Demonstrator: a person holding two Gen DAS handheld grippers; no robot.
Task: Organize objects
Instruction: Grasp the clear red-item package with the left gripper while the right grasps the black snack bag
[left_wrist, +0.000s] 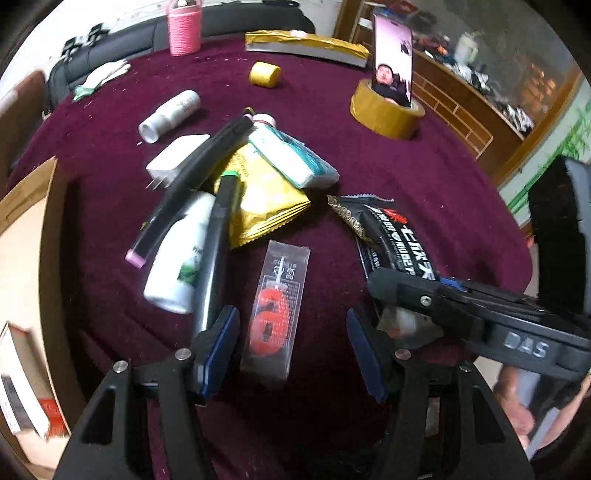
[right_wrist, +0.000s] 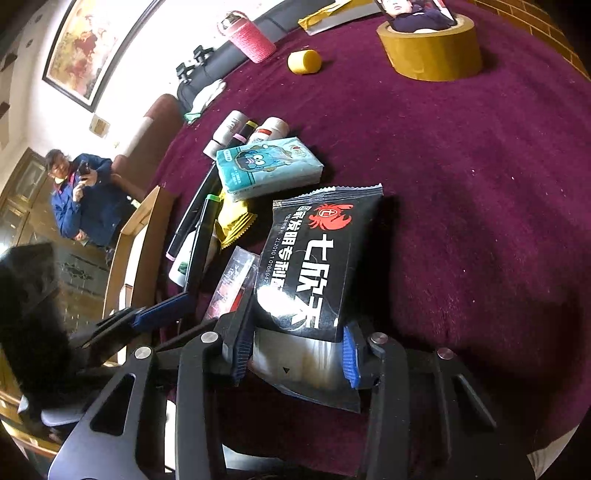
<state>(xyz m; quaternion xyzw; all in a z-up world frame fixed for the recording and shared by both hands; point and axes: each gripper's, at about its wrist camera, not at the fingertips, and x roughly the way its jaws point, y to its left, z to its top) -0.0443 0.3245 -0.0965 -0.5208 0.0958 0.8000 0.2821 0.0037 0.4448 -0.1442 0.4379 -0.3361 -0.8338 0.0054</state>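
My right gripper (right_wrist: 295, 354) is shut on the near end of a black snack packet (right_wrist: 314, 266) with a red crab logo, lying on the maroon tablecloth (right_wrist: 461, 184). In the left wrist view the same packet (left_wrist: 399, 243) runs under the right gripper (left_wrist: 424, 299). My left gripper (left_wrist: 291, 354) is open, its blue pads either side of a clear sachet with a red item (left_wrist: 275, 314), not touching it. Just beyond lies a heap: white bottle (left_wrist: 181, 251), two dark markers (left_wrist: 218, 236), yellow packet (left_wrist: 266, 199), teal tissue pack (left_wrist: 291, 158).
A cardboard box (left_wrist: 26, 258) stands at the table's left edge. Farther back are a white charger (left_wrist: 173, 158), white tube (left_wrist: 170, 114), yellow cylinder (left_wrist: 264, 74), tape roll (left_wrist: 386, 110) holding a phone (left_wrist: 393, 62), and pink cup (left_wrist: 184, 29). A person (right_wrist: 85, 199) sits beyond the table.
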